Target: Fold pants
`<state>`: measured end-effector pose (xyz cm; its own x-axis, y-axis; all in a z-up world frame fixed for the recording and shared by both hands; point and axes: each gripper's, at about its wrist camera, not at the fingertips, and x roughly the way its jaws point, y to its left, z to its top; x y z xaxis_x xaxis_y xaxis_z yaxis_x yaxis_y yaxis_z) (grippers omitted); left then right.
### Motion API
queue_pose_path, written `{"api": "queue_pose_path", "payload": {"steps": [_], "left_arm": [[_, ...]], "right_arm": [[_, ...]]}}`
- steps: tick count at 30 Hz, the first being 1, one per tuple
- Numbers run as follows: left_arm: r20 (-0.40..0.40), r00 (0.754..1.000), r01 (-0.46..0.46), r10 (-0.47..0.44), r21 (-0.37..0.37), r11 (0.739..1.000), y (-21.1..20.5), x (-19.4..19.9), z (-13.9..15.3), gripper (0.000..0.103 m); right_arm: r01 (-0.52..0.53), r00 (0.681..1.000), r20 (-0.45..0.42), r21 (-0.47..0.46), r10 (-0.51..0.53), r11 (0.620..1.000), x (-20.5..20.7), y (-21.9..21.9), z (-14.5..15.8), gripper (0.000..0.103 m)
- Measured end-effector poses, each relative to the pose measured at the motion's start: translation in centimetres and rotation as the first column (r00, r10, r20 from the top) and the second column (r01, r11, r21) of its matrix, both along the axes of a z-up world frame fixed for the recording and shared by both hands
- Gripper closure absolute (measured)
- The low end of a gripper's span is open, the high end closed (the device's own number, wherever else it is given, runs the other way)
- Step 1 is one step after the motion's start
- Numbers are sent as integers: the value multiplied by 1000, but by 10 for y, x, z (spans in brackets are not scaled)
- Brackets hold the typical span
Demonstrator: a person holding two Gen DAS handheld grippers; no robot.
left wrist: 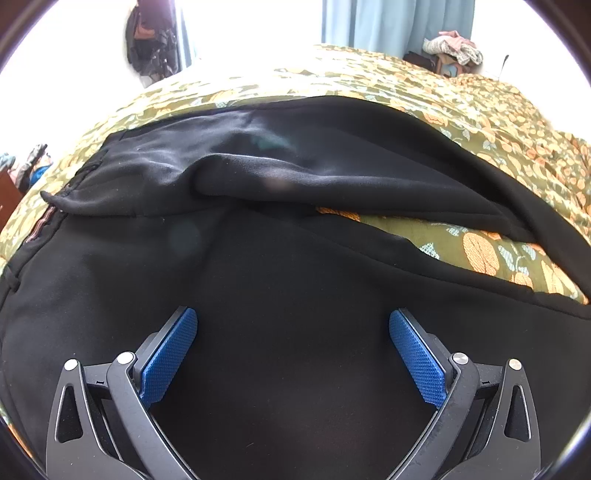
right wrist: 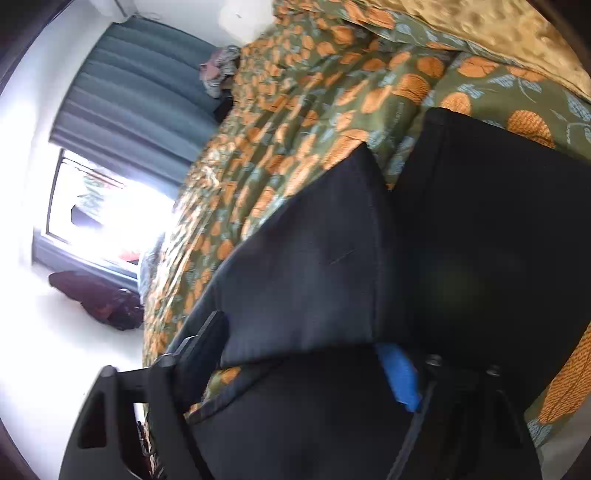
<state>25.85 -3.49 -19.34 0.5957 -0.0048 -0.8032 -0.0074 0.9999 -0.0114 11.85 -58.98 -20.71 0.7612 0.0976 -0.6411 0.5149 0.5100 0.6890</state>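
Note:
Black pants (left wrist: 280, 266) lie on a green bedspread with orange fruit print (left wrist: 480, 107). In the left wrist view one leg is folded over near the waistband, and the other stretches to the right. My left gripper (left wrist: 291, 332) is open just above the pants' seat, its blue pads (left wrist: 170, 354) wide apart and empty. In the right wrist view my right gripper (right wrist: 306, 350) is open, tilted, with black pants cloth (right wrist: 317, 258) lying between and over its fingers. One blue pad (right wrist: 399, 376) shows; the other finger (right wrist: 207, 343) shows only its black back.
The bedspread (right wrist: 295, 110) runs on beyond the pants. A blue curtain (left wrist: 399, 22) and bright window stand behind the bed. A chair with piled clothes (left wrist: 454, 48) sits at the far right. Dark bags hang by the window (left wrist: 151, 44).

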Motion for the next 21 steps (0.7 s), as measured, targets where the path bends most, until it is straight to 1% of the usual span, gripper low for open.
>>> {"api": "queue_pose_path", "payload": {"steps": [2, 4, 7, 13, 17, 21], "left_arm": [[0, 1000, 0, 0, -3, 1000, 0, 0, 0, 0], [0, 1000, 0, 0, -2, 1000, 1, 0, 0, 0], [1, 1000, 0, 0, -3, 1000, 1, 0, 0, 0], [-13, 1000, -2, 2, 4, 1000, 0, 2, 0, 0], [-42, 999, 3, -2, 6, 1000, 0, 5, 3, 0], [-113, 993, 39, -37, 16, 999, -3, 10, 12, 1]], "right_arm": [[16, 999, -41, -6, -16, 1000, 0, -3, -4, 82], [21, 999, -37, -4, -21, 1000, -4, -9, -6, 91], [-18, 1000, -6, -90, 17, 996, -11, -1, 15, 96], [-106, 989, 77, -253, 129, 962, -14, 22, 74, 97], [-146, 979, 93, -308, 182, 940, -13, 35, 97, 97], [-166, 972, 102, -329, 210, 930, -13, 42, 108, 97]]}}
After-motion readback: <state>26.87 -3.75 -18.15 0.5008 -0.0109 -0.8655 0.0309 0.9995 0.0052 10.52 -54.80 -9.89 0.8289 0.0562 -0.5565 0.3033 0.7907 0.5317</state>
